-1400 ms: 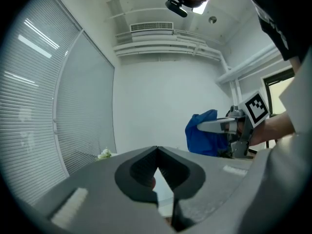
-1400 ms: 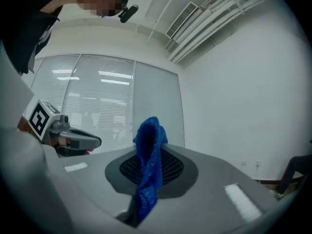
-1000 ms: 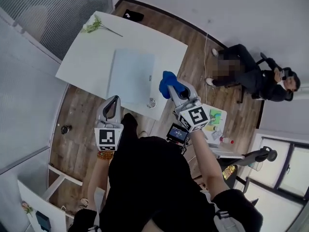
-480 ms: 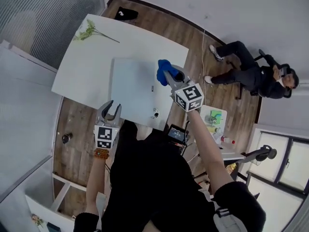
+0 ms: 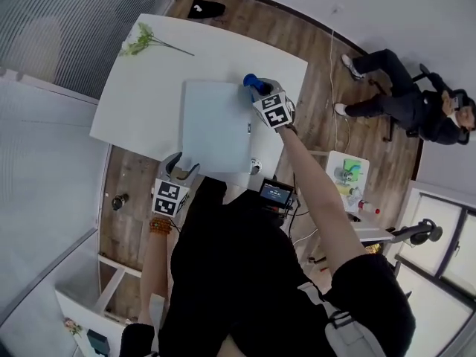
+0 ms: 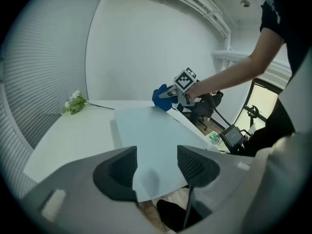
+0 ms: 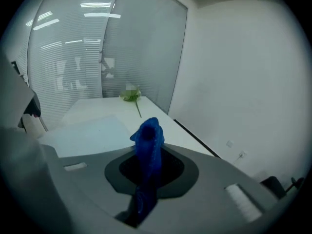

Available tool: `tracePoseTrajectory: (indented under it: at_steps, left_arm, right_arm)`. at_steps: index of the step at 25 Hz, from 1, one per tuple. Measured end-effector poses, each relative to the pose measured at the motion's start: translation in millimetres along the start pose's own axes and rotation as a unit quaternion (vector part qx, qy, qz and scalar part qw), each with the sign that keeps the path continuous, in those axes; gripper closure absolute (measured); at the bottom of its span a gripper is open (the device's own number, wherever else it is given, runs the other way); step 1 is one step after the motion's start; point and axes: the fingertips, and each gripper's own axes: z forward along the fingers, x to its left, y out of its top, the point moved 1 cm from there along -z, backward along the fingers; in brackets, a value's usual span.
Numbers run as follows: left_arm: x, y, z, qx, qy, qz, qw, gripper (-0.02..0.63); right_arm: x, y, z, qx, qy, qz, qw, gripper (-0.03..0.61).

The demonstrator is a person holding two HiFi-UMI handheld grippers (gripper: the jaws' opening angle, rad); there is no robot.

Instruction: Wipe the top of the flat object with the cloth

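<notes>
Now we've got the blue cloth (image 5: 251, 80) clamped in our right gripper (image 5: 257, 89) at the upper-right corner of the flat object (image 5: 216, 125), left gripper (image 5: 181, 171) spread and empty: let's press flat and sweep evenly.

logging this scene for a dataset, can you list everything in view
table: one, white, centre
board: one, pale blue, flat on the table
cloth: one, blue, at the board's far corner, in the right gripper
flower: one sprig, green and white, table's far left corner
screen: one, black, beside the table's near edge
seated person: one, in black, on a chair at right
left gripper: one, grey, open, by the board's near edge
right gripper: one, grey, shut on the cloth
</notes>
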Motion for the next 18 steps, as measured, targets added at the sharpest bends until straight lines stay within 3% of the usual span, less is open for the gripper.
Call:
tracePoseTrajectory:
  at_steps: [2,6,9,11,15,18]
  left_arm:
    - [1.4,-1.7,1.2,0.005,-0.004,0.001,1.0000,0.356]
    - [8.0,-8.1,8.9,0.017,-0.016,0.014,0.9996,0.356]
    - [13.4,-13.1,7.6,0.027,-0.028,0.018,0.9991,0.354]
    - [14.3,-16.6,8.3,0.031,-0.038,0.021,0.9986,0.347]
    - [10.1,-23.3,11.1,0.048,-0.053,0.035,0.9969,0.321]
    - [9.5,-29.5,15.4,0.065,-0.062,0.057,0.9943,0.305]
  right_arm:
    - [17.4,-10.2,15.7,0.025,0.028,0.009,0.999,0.517]
    - [65.1,-15.1,18.1,0.047,0.146,0.027,0.988,0.322]
    - [91.2,-4.4,-7.0,0.017,0.224,-0.017,0.974,0.277]
    - [89.8,2.8,-22.5,-0.013,0.253,-0.005,0.967,0.276]
    - [36.8,1.1,-15.5,-0.034,0.181,0.113,0.976,0.299]
    - [10.6,-11.2,6.4,-0.020,0.130,0.202,0.971,0.305]
